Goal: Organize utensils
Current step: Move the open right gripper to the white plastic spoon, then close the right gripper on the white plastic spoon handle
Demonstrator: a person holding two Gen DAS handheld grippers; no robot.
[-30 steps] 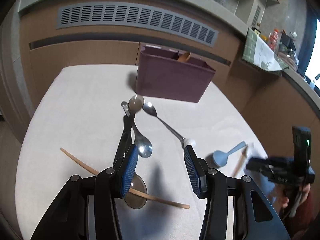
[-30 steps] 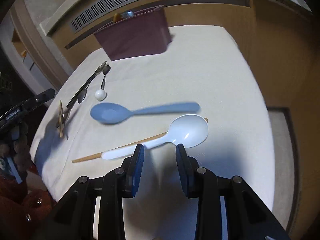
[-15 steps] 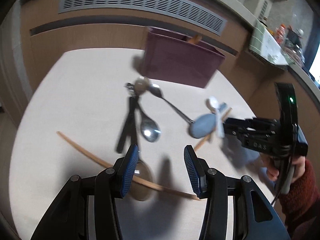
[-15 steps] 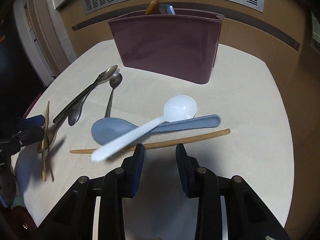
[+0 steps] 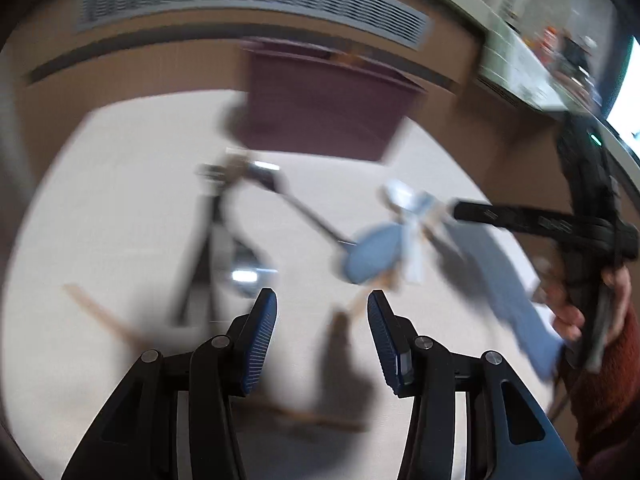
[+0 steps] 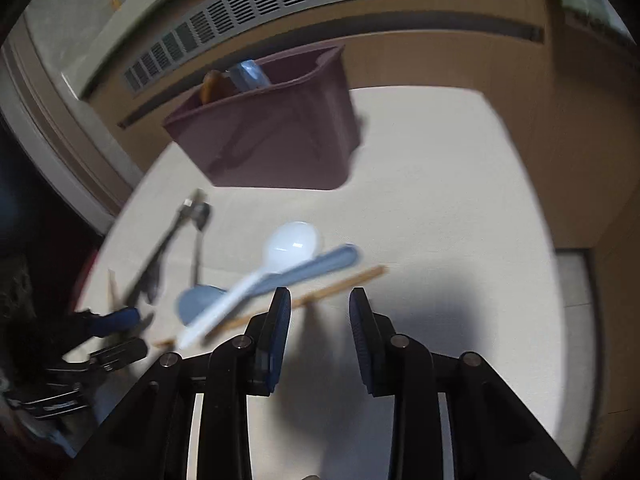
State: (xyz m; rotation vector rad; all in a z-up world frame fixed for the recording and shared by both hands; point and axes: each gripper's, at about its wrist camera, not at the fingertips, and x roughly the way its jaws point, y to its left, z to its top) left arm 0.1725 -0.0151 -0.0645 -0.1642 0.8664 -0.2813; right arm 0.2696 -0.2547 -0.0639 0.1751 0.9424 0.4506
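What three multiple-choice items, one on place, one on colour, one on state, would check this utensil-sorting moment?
1. Where does the white spoon lie?
A. Inside the bin
B. Across the blue spoon on the table
C. Between the right gripper's fingers

2. What colour is the utensil bin?
A. Maroon
B. Green
C. Yellow

3. How does the right gripper stand?
A. Shut on the white spoon
B. Shut on the wooden chopstick
C. Open, holding nothing

Answers:
1 B: the white handle crosses over the blue spoon on the table, ahead of the bin.
2 A: its walls show dark reddish purple in both views.
3 C: bare table shows between its fingers, and the spoons lie off to their left.
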